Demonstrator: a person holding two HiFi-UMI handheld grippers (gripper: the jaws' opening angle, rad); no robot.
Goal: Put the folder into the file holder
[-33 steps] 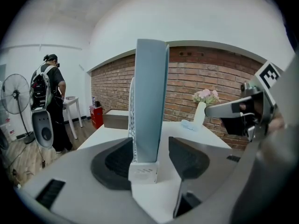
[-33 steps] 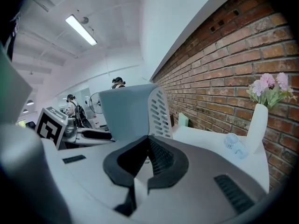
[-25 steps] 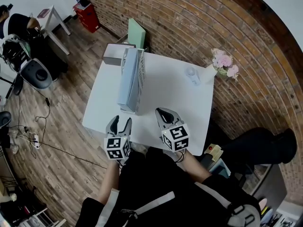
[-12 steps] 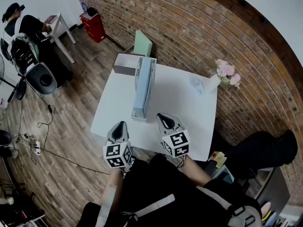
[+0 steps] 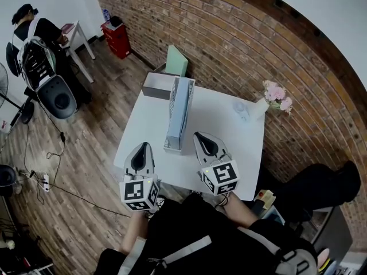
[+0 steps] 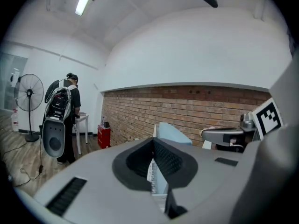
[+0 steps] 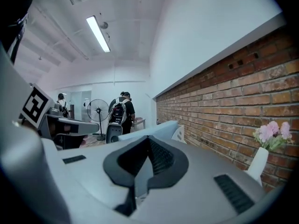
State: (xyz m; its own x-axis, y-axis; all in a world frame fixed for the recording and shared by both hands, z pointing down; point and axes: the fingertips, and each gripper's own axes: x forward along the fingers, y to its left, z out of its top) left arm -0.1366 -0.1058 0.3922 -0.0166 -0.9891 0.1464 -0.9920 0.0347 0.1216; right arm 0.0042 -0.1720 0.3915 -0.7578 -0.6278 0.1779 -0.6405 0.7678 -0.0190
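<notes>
A light blue folder [image 5: 179, 105] stands on edge inside a long white mesh file holder [image 5: 171, 144] on the white table [image 5: 229, 148]. Both grippers hover over the table's near edge and point at the holder's near end. My left gripper [image 5: 143, 147] is shut with nothing between its pads, just left of the holder. On the holder's other side, my right gripper [image 5: 200, 135] is also shut and empty. In the left gripper view the folder [image 6: 174, 134] rises beyond the closed gripper [image 6: 153, 141]. The right gripper view has the folder [image 7: 156, 129] past its shut gripper [image 7: 148, 141].
A grey box [image 5: 156, 87] lies at the table's far left corner and a green folder [image 5: 176, 61] leans on the brick wall behind it. A vase of pink flowers [image 5: 274, 96] and a glass [image 5: 241, 110] stand far right. A person [image 5: 34, 33] sits at a desk far left.
The left gripper's jaws, open a second ago, have come together. Both grippers have risen, and the table now sits further right in the head view.
</notes>
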